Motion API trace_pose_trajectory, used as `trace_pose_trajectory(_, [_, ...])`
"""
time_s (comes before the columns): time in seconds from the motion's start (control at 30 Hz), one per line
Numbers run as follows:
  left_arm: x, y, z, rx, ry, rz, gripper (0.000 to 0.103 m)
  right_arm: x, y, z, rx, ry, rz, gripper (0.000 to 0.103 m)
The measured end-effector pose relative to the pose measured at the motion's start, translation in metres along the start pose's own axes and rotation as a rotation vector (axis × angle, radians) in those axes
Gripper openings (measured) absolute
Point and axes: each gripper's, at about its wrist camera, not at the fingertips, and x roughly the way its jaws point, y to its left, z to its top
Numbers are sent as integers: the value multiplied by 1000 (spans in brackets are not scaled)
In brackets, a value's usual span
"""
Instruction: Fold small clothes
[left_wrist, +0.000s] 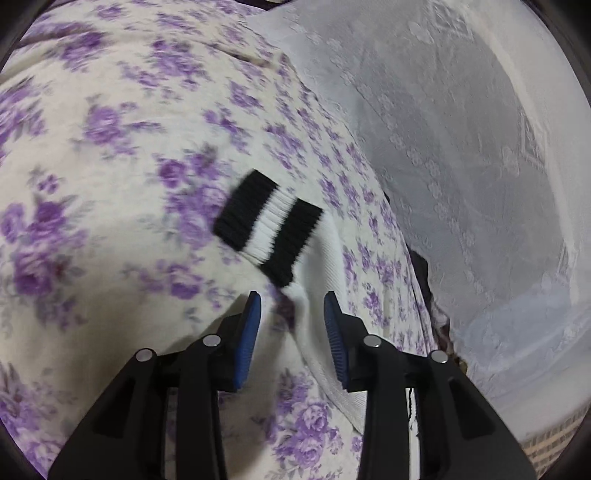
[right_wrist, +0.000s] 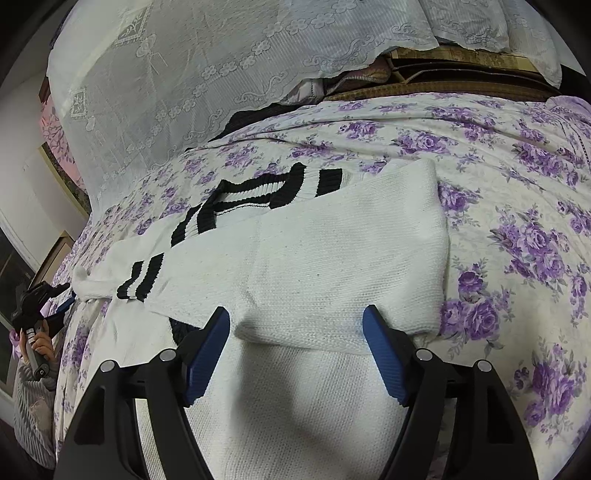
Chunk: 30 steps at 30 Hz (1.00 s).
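Between the jaws of the right gripper lies the folded edge of a white knit sweater; the jaws stand wide apart, their blue pads clear of the cloth on either side, holding nothing. Beyond those jaws the sweater spreads flat over a bedspread printed with purple flowers, its body doubled over; further off, past the jaw tips and to their left, sit the black-and-white striped collar and a striped cuff on a sleeve laid across. Far to the left of the jaws a person's hand grips the handle of the other tool. Ahead of the left gripper a striped cuff rests on the bedspread — just beyond the jaw tips, slightly to their left; a white sleeve runs from it down into the gap between the jaws. These jaws stand partly open, narrower than the right pair; the pads do not press on the sleeve, so nothing is gripped. Off to the right of the left jaws a white lace cloth covers whatever is stacked beside the bed.
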Motion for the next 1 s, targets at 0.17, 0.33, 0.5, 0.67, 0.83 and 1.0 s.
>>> trace_pose_trajectory(0.17, [7, 3, 1, -22, 35, -29, 33, 1, 2, -1, -12, 4, 0, 77])
trace_pose_trajectory(0.33, [31, -10, 3, 20, 62, 18, 33, 2, 2, 0, -22, 7, -1, 78])
trace_pose_trajectory(0.5, [50, -19, 6, 71, 84, 49, 14, 2, 3, -1, -26, 9, -4, 78])
trace_pose_trajectory(0.67, [32, -19, 6, 88, 57, 45, 5, 2, 1, 0, -29, 7, -7, 78])
trace_pose_trajectory(0.83, [-21, -47, 0, 198, -33, 60, 5, 2, 2, 0, -28, 6, -13, 78])
trace_pose_trajectory(1.0, [-41, -94, -19, 371, -55, 126, 5, 12, 11, 1, -81, 55, -54, 86])
